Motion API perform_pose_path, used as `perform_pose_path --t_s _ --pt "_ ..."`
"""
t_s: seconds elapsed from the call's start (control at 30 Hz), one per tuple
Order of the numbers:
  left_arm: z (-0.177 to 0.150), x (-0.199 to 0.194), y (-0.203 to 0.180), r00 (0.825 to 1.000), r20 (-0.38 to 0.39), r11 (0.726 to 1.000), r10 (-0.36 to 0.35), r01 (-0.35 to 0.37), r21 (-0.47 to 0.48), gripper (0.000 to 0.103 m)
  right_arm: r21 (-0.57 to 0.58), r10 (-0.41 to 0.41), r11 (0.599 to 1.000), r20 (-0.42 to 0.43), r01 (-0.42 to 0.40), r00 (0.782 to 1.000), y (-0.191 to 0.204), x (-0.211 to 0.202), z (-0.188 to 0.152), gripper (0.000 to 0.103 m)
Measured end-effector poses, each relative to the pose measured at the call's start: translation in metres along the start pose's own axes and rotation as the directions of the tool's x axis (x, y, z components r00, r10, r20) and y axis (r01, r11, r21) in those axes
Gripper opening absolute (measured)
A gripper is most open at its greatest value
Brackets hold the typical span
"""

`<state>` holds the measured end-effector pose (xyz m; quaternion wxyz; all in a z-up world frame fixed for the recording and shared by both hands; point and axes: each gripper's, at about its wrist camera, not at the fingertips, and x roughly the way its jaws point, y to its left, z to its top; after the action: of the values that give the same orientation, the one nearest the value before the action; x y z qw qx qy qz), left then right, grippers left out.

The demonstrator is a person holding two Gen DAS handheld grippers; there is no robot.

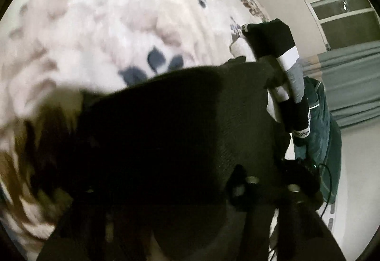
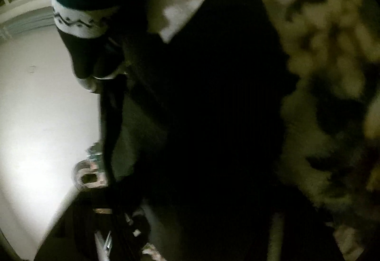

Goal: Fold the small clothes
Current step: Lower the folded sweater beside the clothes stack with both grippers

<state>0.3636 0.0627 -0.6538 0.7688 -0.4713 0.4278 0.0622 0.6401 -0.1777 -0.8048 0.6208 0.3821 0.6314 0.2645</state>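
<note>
Though dark cloth (image 1: 166, 132) filled both views over the patterned bed (image 1: 95, 23), we judged it soft, light and floppy, best pinched at an edge. A striped sock (image 1: 292, 75) hung nearby. We couldn't tell either hand-held gripper's opening or hold.

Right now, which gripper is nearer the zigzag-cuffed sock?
The right gripper, probably. Its view shows the sock large, up-left beside the dark cloth; the left gripper's view shows it smaller, off to the right. Fingers hidden in both.
</note>
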Motion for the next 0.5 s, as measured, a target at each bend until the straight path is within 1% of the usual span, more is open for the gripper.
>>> perform_pose_path --t_s 0.1,0.13,0.17,0.2,0.23,0.27,0.3,0.33,0.4,0.43,0.47,0.5 --pt "0.01 -0.008 -0.004 0.999 -0.037 0.999 -0.026 0.027 0.032 0.029 0.03 -0.007 1.0 0.066 0.005 0.998 0.007 -0.011 -0.015 0.029" --pt "0.015 -0.015 -0.007 0.997 -0.058 0.998 -0.045 0.048 0.042 0.028 0.041 -0.006 0.999 0.086 0.003 0.996 0.009 -0.015 -0.022 0.028" --pt "0.018 -0.019 -0.012 0.996 -0.07 0.997 -0.046 0.05 0.056 0.027 0.059 -0.005 0.998 0.118 -0.002 0.993 0.011 -0.022 -0.034 0.028" --pt "0.025 -0.029 -0.019 0.994 -0.099 0.994 -0.053 0.063 0.091 0.027 0.086 -0.006 0.996 0.147 -0.007 0.989 0.014 -0.029 -0.052 0.027" --pt "0.028 -0.034 -0.024 0.991 -0.117 0.99 -0.066 0.079 0.114 0.027 0.118 0.014 0.992 0.175 -0.035 0.984 0.016 -0.037 -0.073 0.027" --pt "0.032 -0.04 -0.029 0.989 -0.137 0.985 -0.058 0.079 0.153 0.027 0.136 0.024 0.989 0.19 -0.051 0.982 0.019 -0.045 -0.088 0.026" --pt "0.038 -0.047 -0.035 0.986 -0.16 0.977 -0.047 0.078 0.198 0.027 0.163 0.027 0.985 0.211 -0.062 0.977 0.022 -0.052 -0.116 0.026" --pt "0.043 -0.049 -0.038 0.982 -0.184 0.972 -0.05 0.09 0.217 0.027 0.196 0.033 0.977 0.223 -0.078 0.974 0.023 -0.057 -0.141 0.025" --pt "0.054 -0.052 -0.045 0.966 -0.255 0.96 -0.045 0.112 0.255 0.026 0.282 0.026 0.954 0.257 -0.1 0.966 0.02 -0.069 -0.201 0.024" --pt "0.057 -0.049 -0.049 0.953 -0.298 0.95 -0.054 0.14 0.278 0.026 0.335 0.023 0.935 0.273 -0.117 0.962 0.017 -0.073 -0.234 0.024" --pt "0.056 -0.041 -0.053 0.924 -0.379 0.933 -0.037 0.169 0.319 0.027 0.384 0.026 0.913 0.29 -0.141 0.957 0.013 -0.078 -0.263 0.024" --pt "0.052 -0.034 -0.05 0.902 -0.431 0.922 -0.004 0.17 0.347 0.032 0.419 0.022 0.895 0.303 -0.154 0.953 0.012 -0.079 -0.286 0.024"
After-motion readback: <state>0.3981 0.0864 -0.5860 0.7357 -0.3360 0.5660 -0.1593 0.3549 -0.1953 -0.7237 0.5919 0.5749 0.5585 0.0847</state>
